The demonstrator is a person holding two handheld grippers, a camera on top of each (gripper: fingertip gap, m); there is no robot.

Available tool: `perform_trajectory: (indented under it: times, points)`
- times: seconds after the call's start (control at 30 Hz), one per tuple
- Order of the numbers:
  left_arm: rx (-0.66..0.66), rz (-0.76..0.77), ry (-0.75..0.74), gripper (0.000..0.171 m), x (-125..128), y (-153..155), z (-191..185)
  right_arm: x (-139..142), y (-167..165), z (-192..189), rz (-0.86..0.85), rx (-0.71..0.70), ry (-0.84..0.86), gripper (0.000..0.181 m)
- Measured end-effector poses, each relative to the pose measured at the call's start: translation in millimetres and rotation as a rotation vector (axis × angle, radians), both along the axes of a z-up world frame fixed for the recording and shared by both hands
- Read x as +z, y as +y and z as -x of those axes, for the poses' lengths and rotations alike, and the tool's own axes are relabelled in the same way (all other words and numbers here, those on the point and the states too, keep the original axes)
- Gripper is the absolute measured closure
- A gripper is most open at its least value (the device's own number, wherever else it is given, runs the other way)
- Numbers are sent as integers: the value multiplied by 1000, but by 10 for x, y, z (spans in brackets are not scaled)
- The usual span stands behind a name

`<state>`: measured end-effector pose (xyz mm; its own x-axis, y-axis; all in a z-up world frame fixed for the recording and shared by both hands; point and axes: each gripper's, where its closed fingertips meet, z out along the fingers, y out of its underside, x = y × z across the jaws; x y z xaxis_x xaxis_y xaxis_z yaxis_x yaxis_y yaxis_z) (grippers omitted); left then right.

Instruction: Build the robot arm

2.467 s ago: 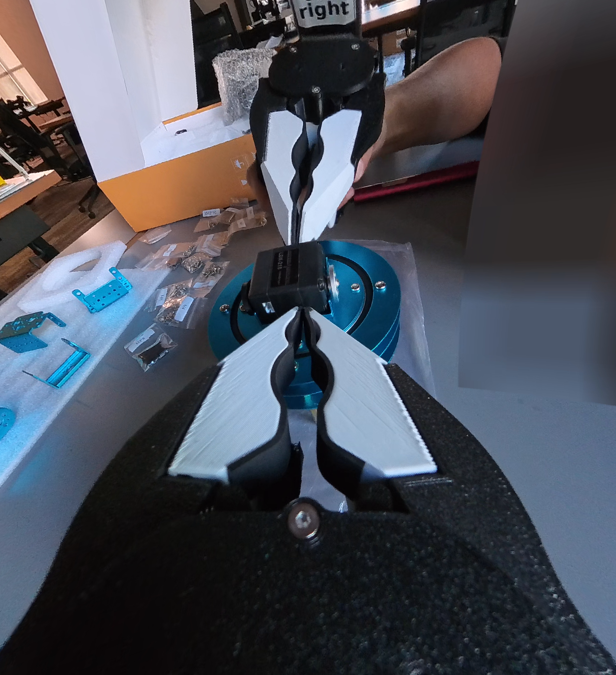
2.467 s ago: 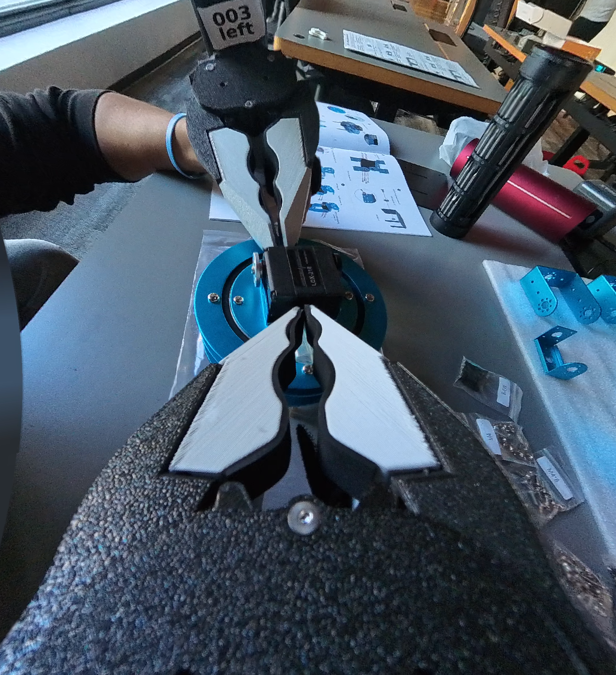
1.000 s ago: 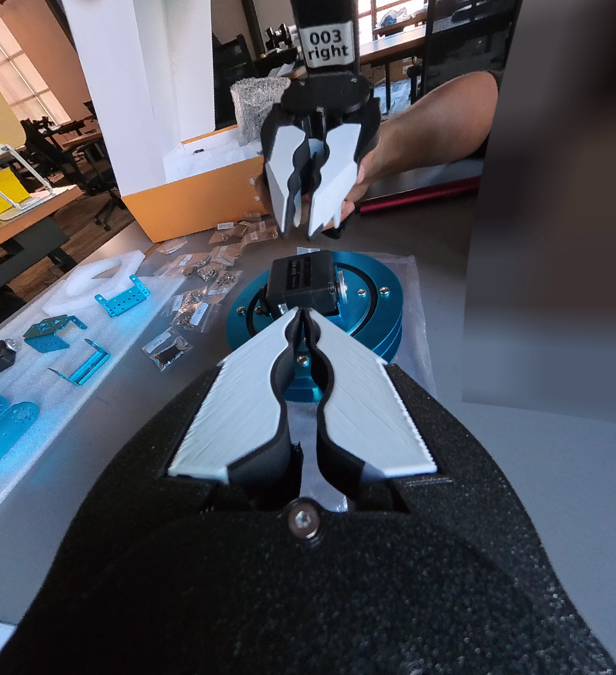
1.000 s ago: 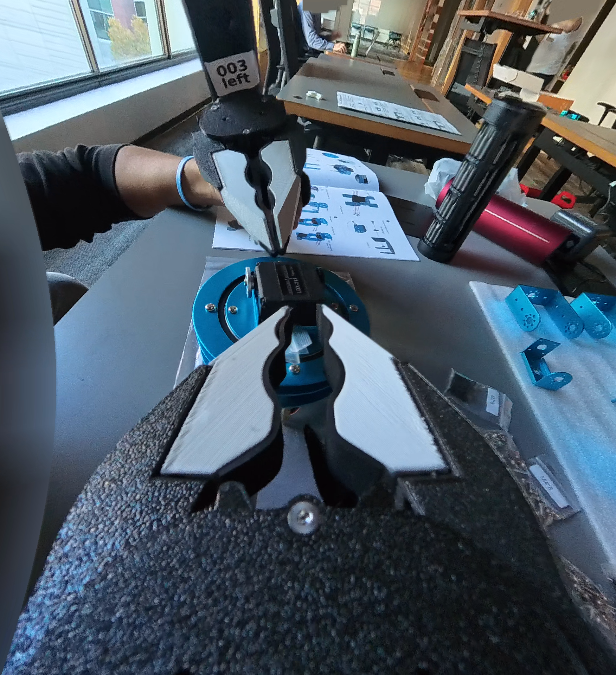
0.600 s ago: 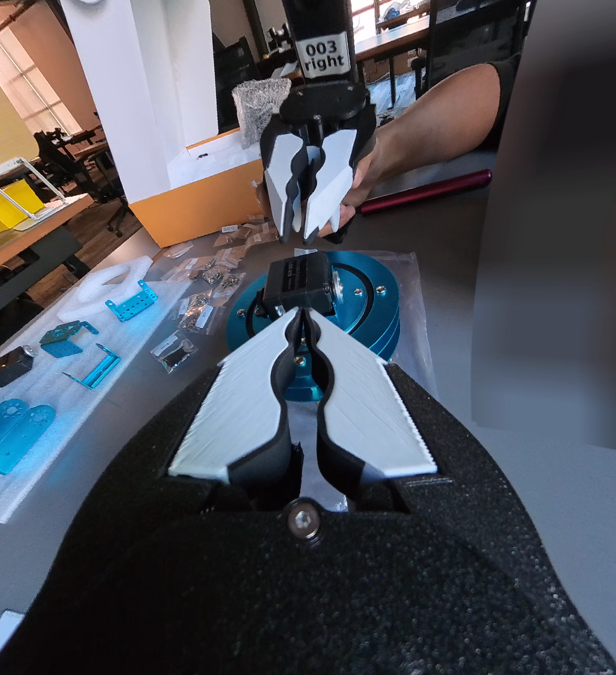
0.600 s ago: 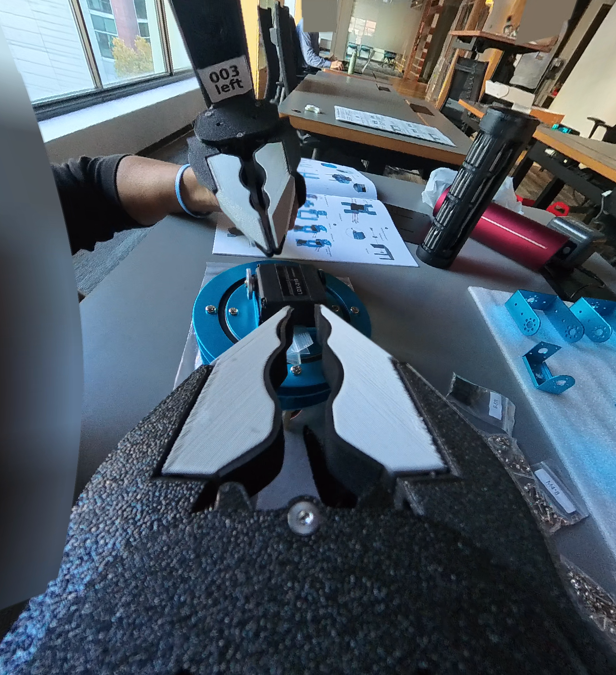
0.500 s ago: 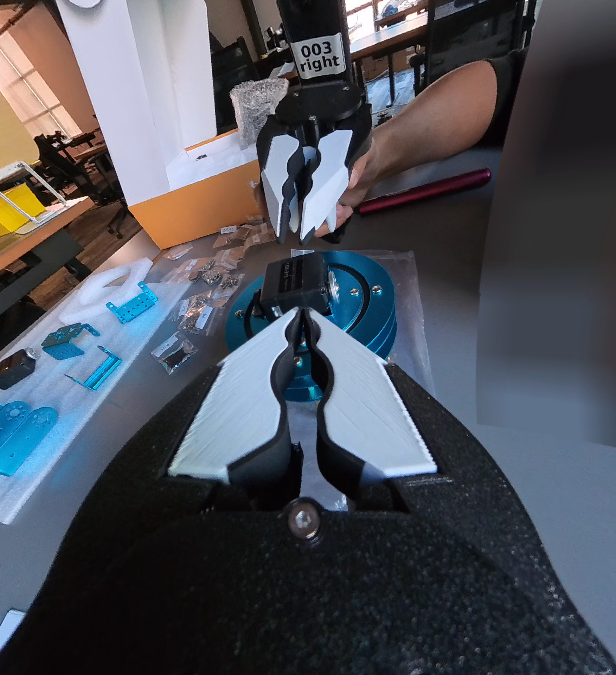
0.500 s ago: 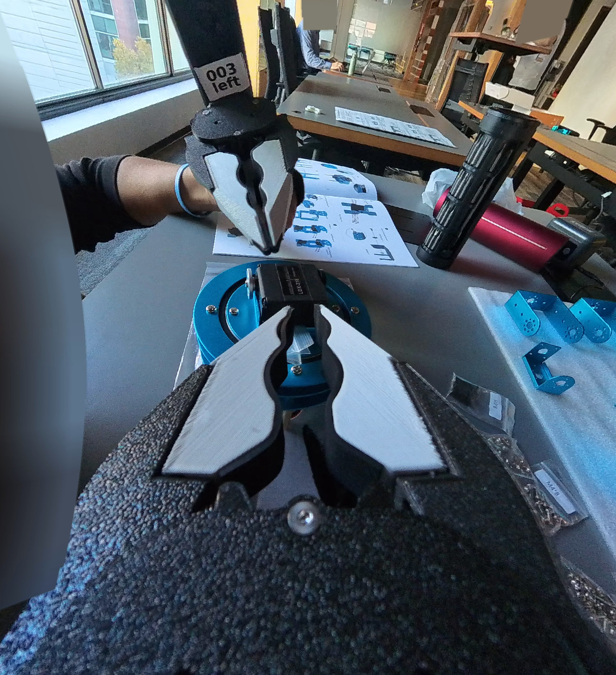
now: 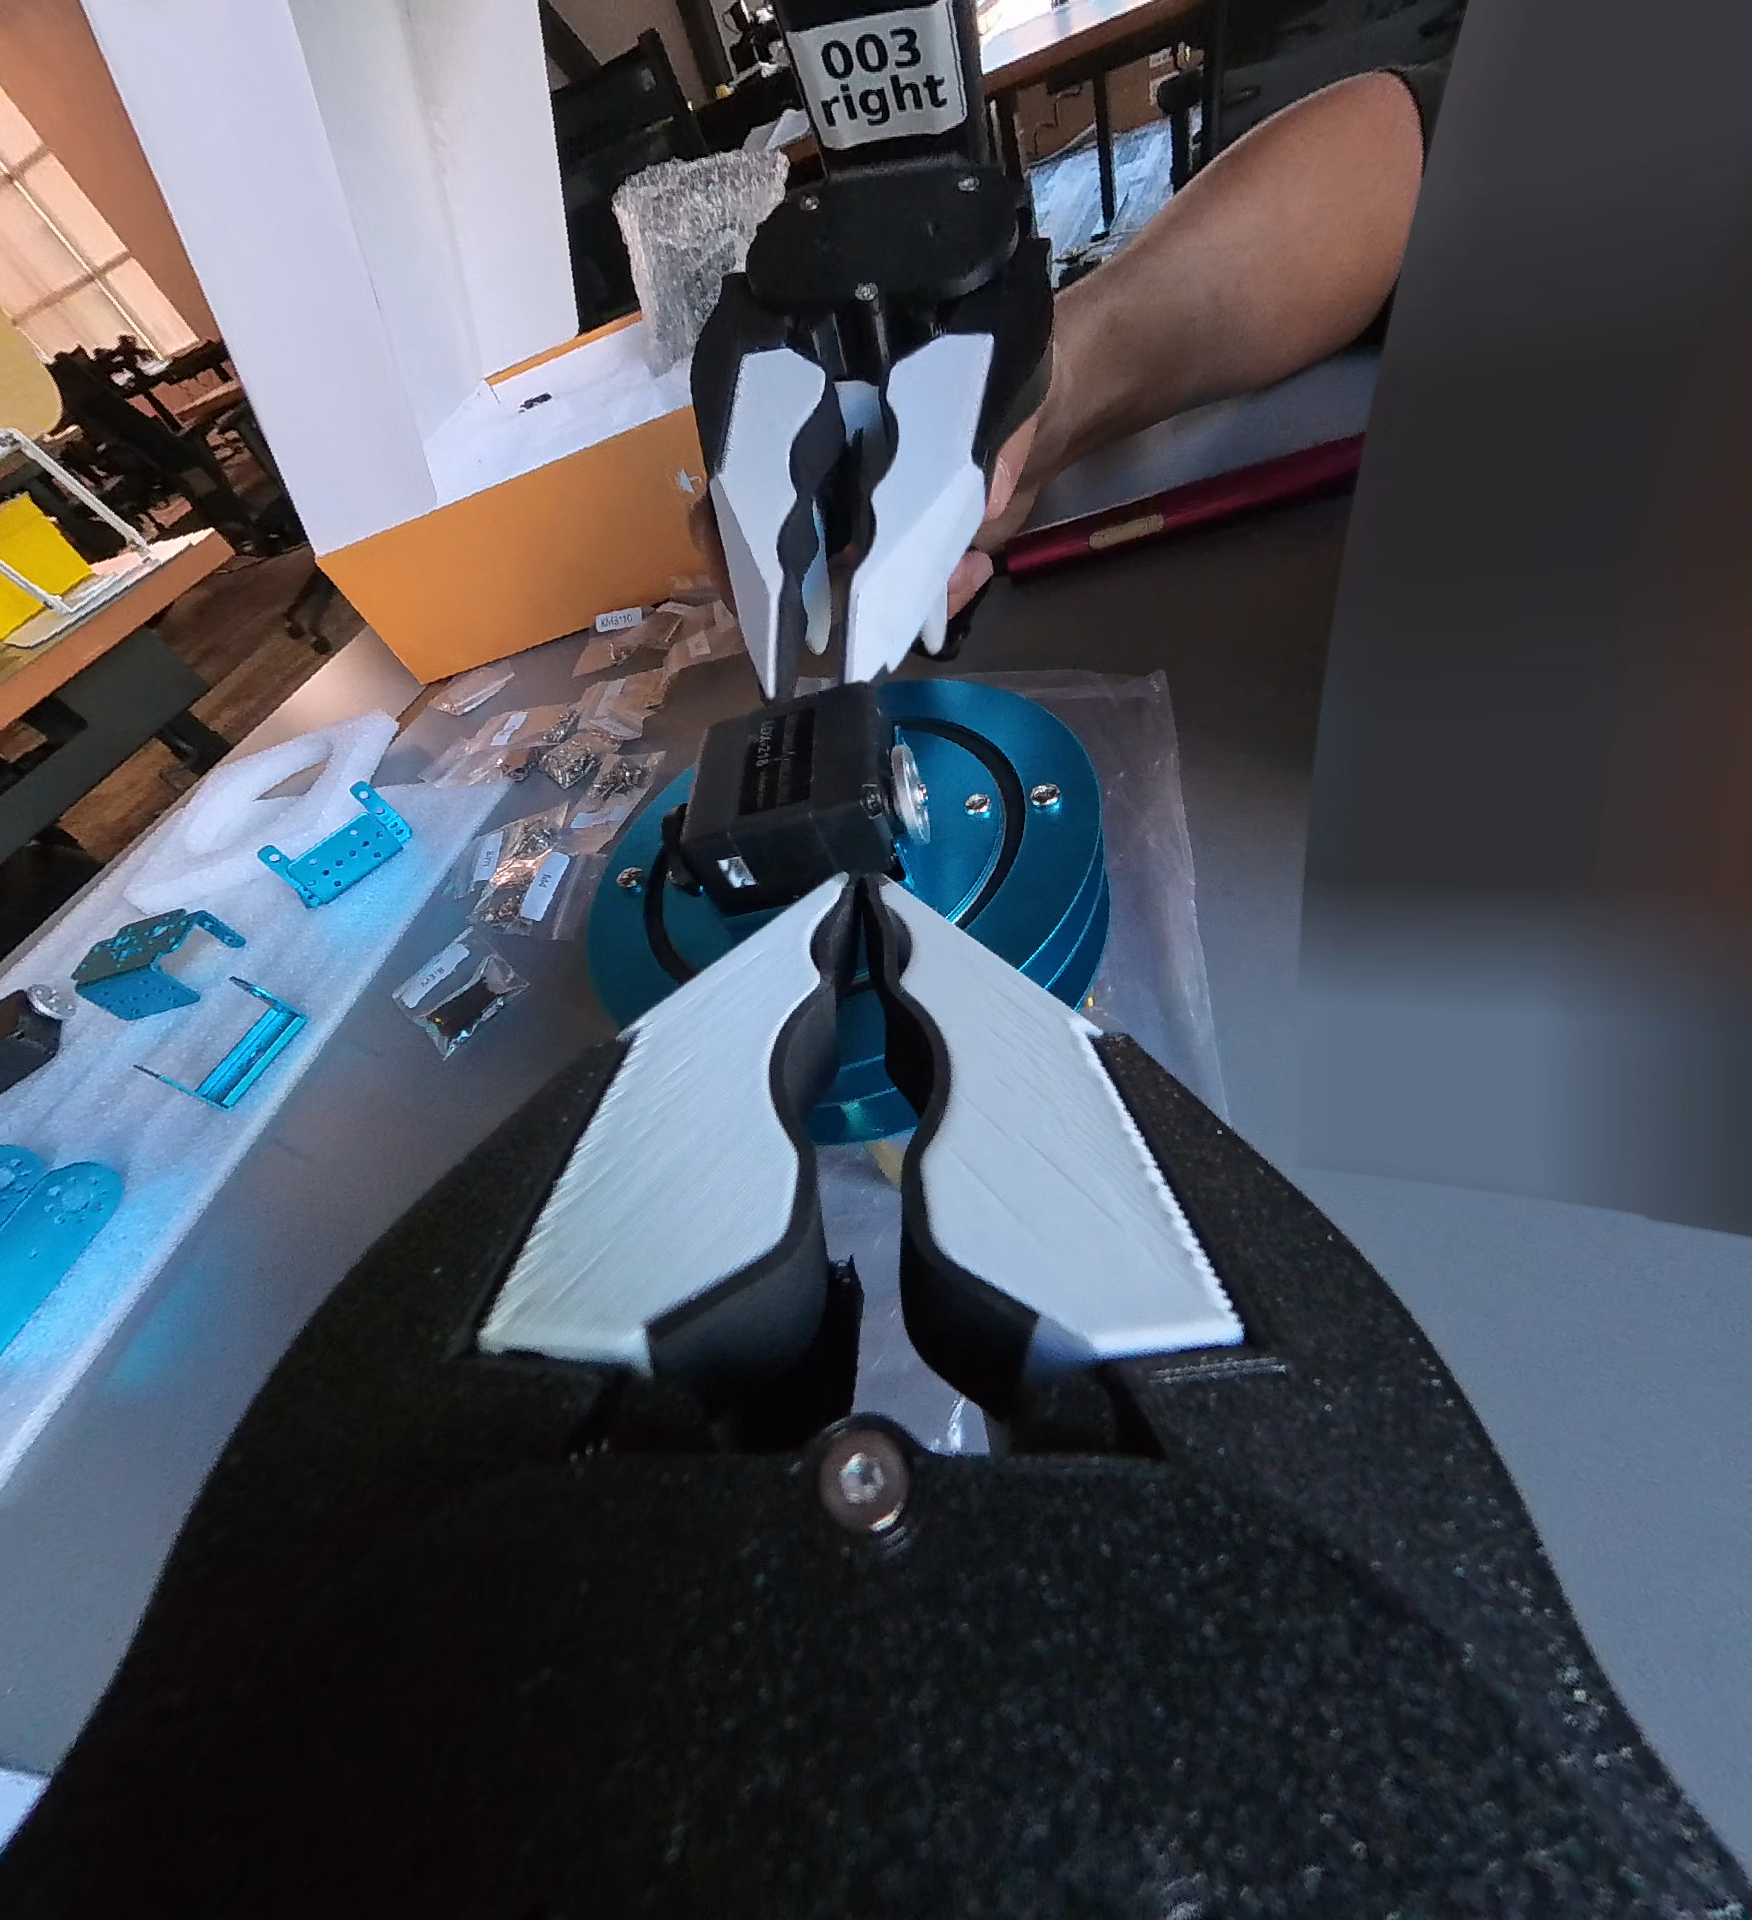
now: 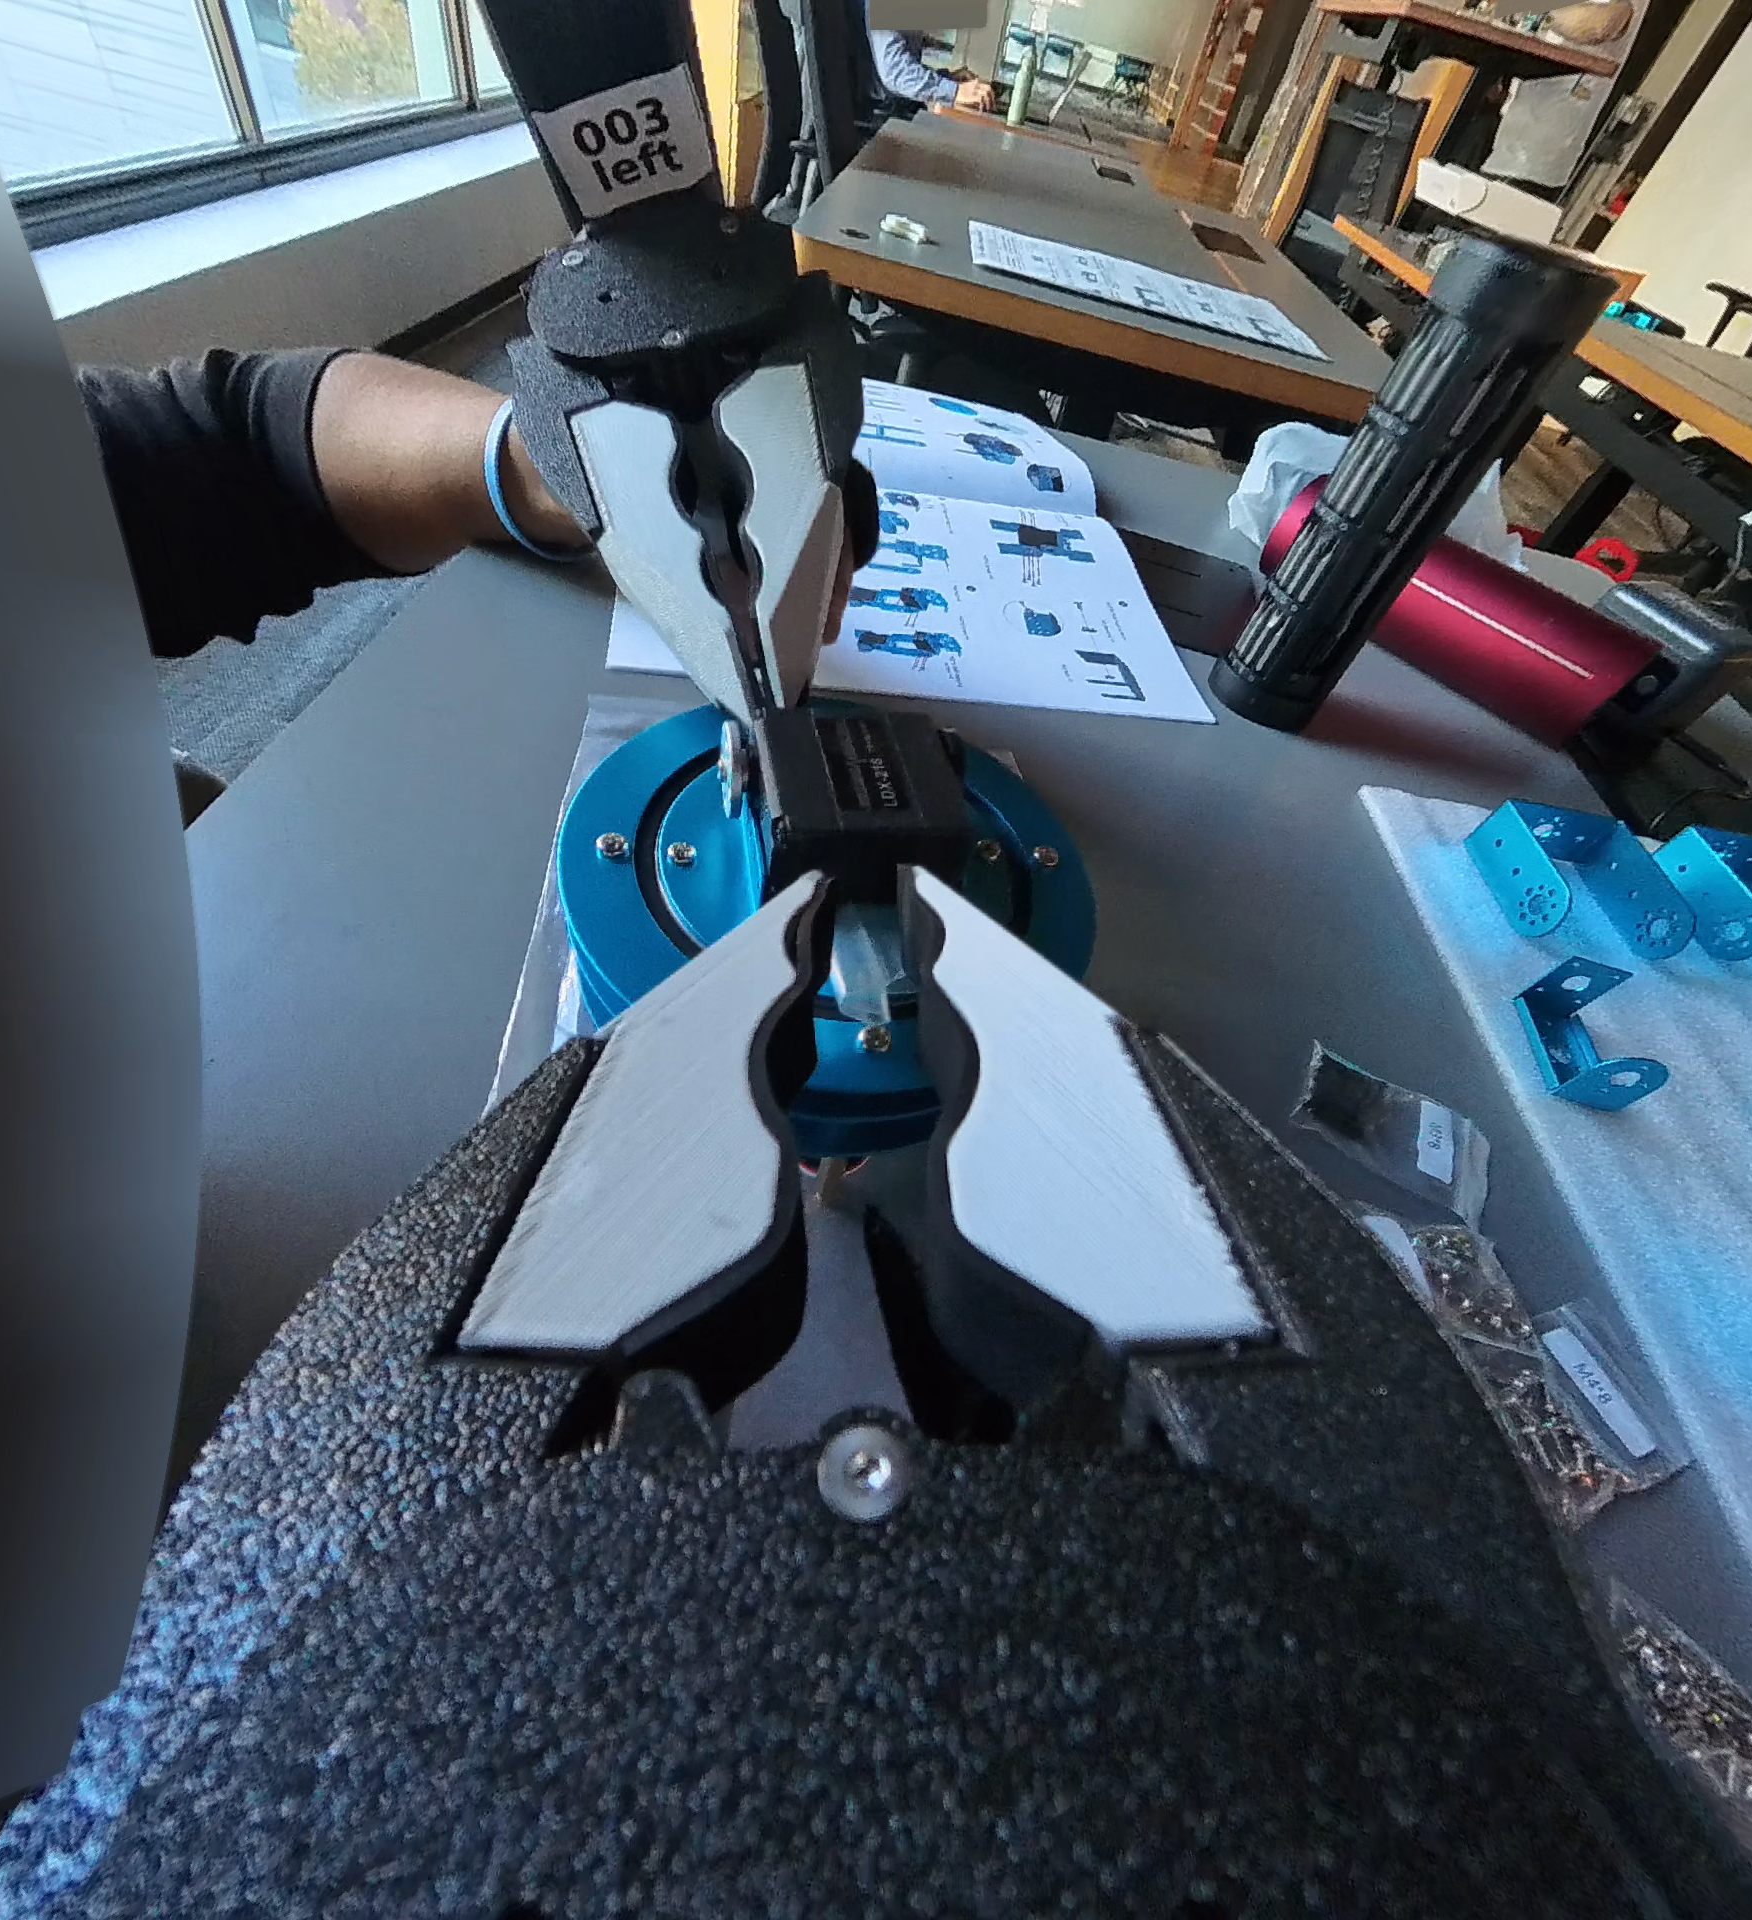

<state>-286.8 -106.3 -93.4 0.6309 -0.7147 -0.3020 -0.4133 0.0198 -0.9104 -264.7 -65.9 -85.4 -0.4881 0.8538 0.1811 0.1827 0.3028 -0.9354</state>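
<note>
A black servo [image 9: 799,800] sits tilted on a round blue metal base [image 9: 1007,831] that lies on a clear plastic bag. My left gripper [image 9: 856,896] is shut, its tips against the servo's near lower edge. I cannot tell whether it pinches anything. The right gripper [image 9: 820,675] comes down from the far side, tips at the servo's top edge. In the right wrist view my right gripper [image 10: 864,883] is slightly open, tips at the servo's [image 10: 867,790] near end above the base [image 10: 633,894]. The left gripper [image 10: 766,698] touches its far corner.
A white foam sheet [image 9: 41,1195] carries blue brackets [image 9: 337,857]; small screw bags [image 9: 539,790] and an orange and white box [image 9: 498,561] lie beyond. An open booklet [image 10: 1007,582], a black ribbed cylinder [image 10: 1391,478] and a red tube [image 10: 1474,613] are behind the base. A person's arms hold both grippers. About 6 cm separates my left fingertips from my right.
The right gripper opened a little, lifted off the servo, then came back down to it. The servo now sits more tilted. The left gripper stayed shut at the servo.
</note>
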Motion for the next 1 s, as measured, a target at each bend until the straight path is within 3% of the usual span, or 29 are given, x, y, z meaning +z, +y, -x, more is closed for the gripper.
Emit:
perform_trajectory:
  times: [0.47, 0.83, 0.93, 1.0]
  points:
    - [10, -12, 5, 171, -9, 28, -31, 4, -8, 4, -24, -8, 4, 169]
    - [55, -63, -66, 171, 218, -16, 83, 219, 83, -42, -13, -42, 34, 169]
    - [57, -63, -159, 170, 373, -62, 131, 299, 186, -83, -5, -97, -18, 162]
    - [60, -48, -209, 165, 446, -71, 168, 201, 271, -209, -39, -124, -110, 163]
